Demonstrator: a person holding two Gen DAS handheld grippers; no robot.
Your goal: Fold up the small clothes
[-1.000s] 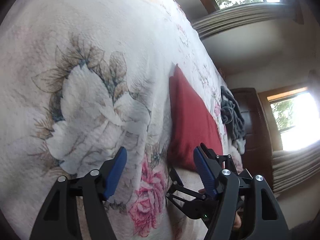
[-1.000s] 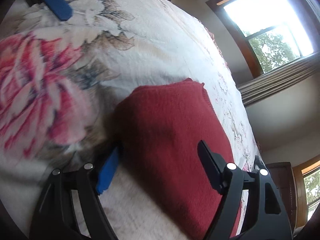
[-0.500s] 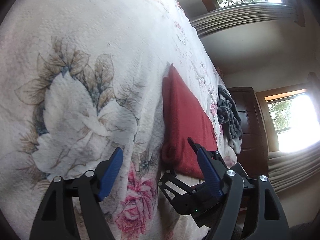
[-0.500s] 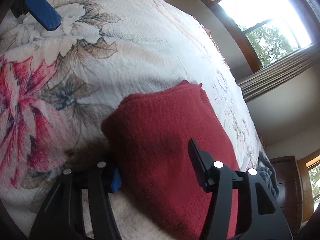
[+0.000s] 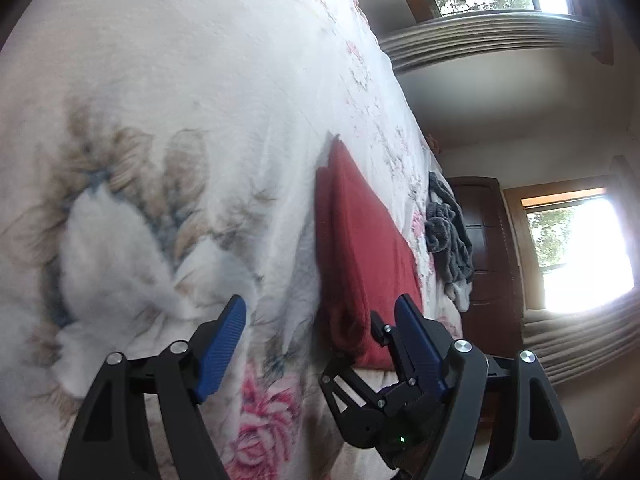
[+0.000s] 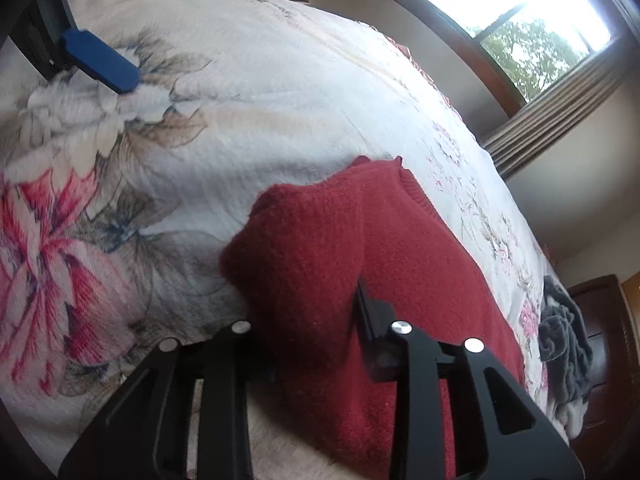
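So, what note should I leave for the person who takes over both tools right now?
Left tool: open and empty, above the floral bedspread, beside the red sweater.
Right tool: shut on the sweater's near corner, with fabric bunched between its fingers.
Done: the sweater lies on the bedspread and seems already partly folded.
To do: probably carry the gripped corner over to finish the fold. After that, fold the grey clothes pile at the far bed edge; neither tool is touching it.

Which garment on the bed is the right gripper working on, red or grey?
The red knit garment: the right gripper has its fingers closing around its near corner. The grey bundle lies crumpled, apart, near the bedspread's far edge.
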